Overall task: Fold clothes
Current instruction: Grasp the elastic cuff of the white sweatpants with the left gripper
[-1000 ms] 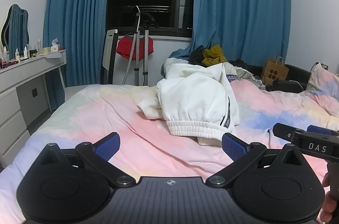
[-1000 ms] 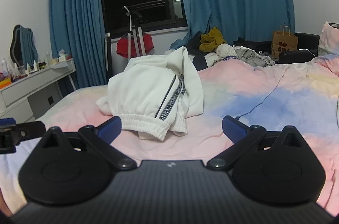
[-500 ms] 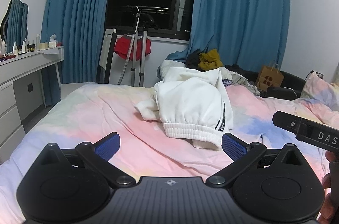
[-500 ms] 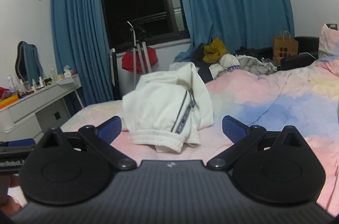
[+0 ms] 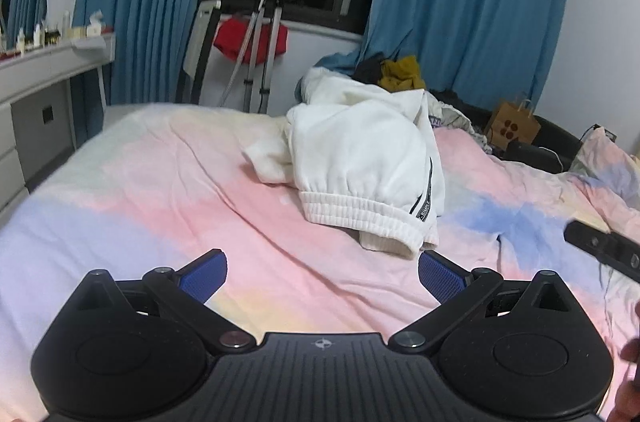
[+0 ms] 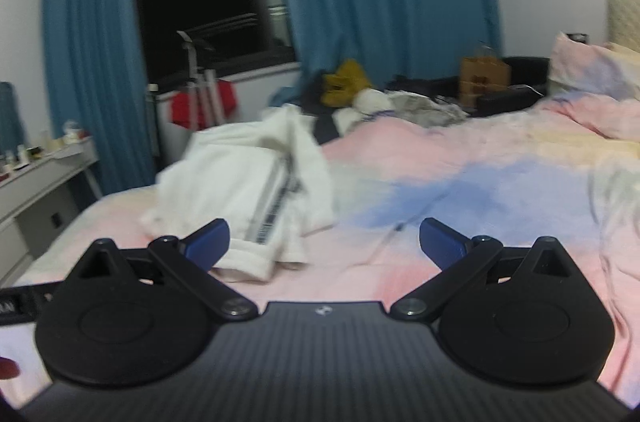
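Observation:
A crumpled white garment with a ribbed elastic hem and a dark striped side band lies in a heap on the pastel bed cover. The right wrist view shows the same white garment, blurred, at centre left. My left gripper hovers open just short of the hem, its blue pads wide apart and empty. My right gripper is open too, above the cover to the right of the garment, holding nothing. Part of the right gripper's body shows at the right edge of the left wrist view.
A pile of other clothes sits at the bed's far side below blue curtains. A white dresser stands at left, a rack with a red cloth by the window, a paper bag and pillow at right.
Both grippers moved forward and lower toward the bed. The garment looms larger in the left view; the right view swung right, putting the garment further left and blurred. Both stay open.

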`<state>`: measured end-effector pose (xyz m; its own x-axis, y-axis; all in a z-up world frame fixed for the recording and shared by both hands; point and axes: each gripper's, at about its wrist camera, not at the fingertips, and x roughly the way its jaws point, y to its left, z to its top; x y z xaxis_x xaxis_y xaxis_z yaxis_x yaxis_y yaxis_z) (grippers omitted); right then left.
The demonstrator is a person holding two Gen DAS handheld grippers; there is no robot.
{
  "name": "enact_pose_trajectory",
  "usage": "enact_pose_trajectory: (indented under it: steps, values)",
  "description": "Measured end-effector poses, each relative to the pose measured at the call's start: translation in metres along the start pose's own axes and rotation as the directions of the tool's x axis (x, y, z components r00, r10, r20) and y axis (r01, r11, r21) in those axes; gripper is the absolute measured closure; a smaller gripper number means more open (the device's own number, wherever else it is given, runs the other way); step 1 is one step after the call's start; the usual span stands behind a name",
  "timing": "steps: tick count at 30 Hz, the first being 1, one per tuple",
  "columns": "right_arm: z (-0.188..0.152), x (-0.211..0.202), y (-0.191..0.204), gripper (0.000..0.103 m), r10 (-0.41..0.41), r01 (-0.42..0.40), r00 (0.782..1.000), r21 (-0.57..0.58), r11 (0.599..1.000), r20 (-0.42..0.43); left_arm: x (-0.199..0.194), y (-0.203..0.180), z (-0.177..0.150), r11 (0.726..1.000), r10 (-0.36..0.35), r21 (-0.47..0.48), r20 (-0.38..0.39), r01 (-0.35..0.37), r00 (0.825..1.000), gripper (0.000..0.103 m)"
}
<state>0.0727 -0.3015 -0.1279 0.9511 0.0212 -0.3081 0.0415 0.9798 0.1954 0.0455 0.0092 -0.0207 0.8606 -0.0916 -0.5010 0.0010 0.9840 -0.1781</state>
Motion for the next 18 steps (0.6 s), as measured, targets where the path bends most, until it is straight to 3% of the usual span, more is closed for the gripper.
enact_pose_trajectory:
  steps: [5,9,13,18]
  values:
    - [-0.002,0.012,-0.014,0.0,-0.011,0.012,1.0,0.046,0.999,-0.022,0.035,-0.01,0.014,0.998,-0.047,-0.038,-0.032,0.046,0.998,0.001]
    - [-0.001,0.02,-0.019,0.0,-0.004,0.007,0.999,0.063,0.998,-0.049,0.074,-0.014,0.02,0.986,-0.12,-0.123,-0.078,0.109,0.99,0.004]
    - [-0.004,0.029,-0.029,0.0,0.0,0.009,0.997,0.098,0.995,-0.083,0.114,-0.015,0.02,0.964,-0.191,-0.205,-0.108,0.167,0.976,0.005]
    - [-0.011,0.042,-0.042,0.0,0.022,0.002,0.99,0.169,0.986,-0.138,0.159,-0.004,0.013,0.926,-0.22,-0.343,-0.141,0.161,0.965,0.009]
